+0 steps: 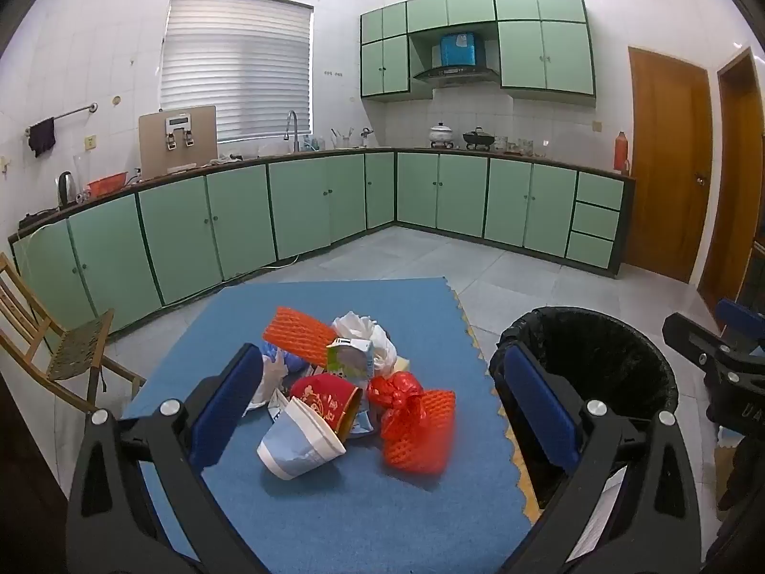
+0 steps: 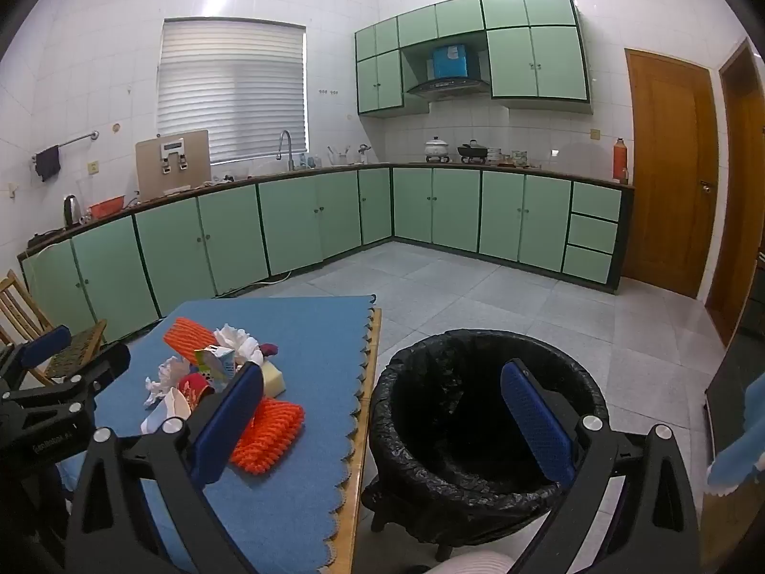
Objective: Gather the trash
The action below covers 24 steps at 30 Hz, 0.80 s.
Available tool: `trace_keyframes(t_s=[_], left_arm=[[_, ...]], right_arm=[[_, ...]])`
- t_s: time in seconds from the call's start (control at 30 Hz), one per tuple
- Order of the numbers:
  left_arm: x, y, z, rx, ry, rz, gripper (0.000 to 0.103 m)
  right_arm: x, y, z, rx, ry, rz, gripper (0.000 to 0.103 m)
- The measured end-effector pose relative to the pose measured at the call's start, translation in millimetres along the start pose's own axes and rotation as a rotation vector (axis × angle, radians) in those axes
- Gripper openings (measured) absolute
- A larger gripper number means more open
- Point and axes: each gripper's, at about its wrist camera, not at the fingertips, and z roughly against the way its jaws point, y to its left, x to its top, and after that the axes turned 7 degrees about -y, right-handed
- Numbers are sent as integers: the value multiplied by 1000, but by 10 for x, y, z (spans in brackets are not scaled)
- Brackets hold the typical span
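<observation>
A pile of trash lies on a blue mat [image 1: 334, 502] on the table: a blue-and-white paper cup [image 1: 299, 445], a red cup [image 1: 327, 399], two orange foam nets [image 1: 420, 430] [image 1: 299, 335], a small carton [image 1: 351, 358], white crumpled plastic [image 1: 366, 330]. My left gripper [image 1: 382, 406] is open and empty, hovering over the pile. My right gripper [image 2: 382, 425] is open and empty, above the black-lined trash bin [image 2: 478, 430] beside the table. The pile shows in the right wrist view too, with a foam net [image 2: 270, 435] nearest.
A wooden chair [image 1: 57, 339] stands left of the table. Green cabinets [image 1: 334, 201] line the walls beyond a tiled floor [image 2: 478, 292]. Wooden doors [image 1: 669, 162] are at the right. The bin [image 1: 597, 368] stands right of the table's edge.
</observation>
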Motion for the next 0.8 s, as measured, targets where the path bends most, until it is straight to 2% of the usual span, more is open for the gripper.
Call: trace_keyframes(t_s=[0.8], left_arm=[[67, 12, 44, 1, -15, 9, 98]], right_arm=[[29, 20, 6, -1, 0, 1, 97]])
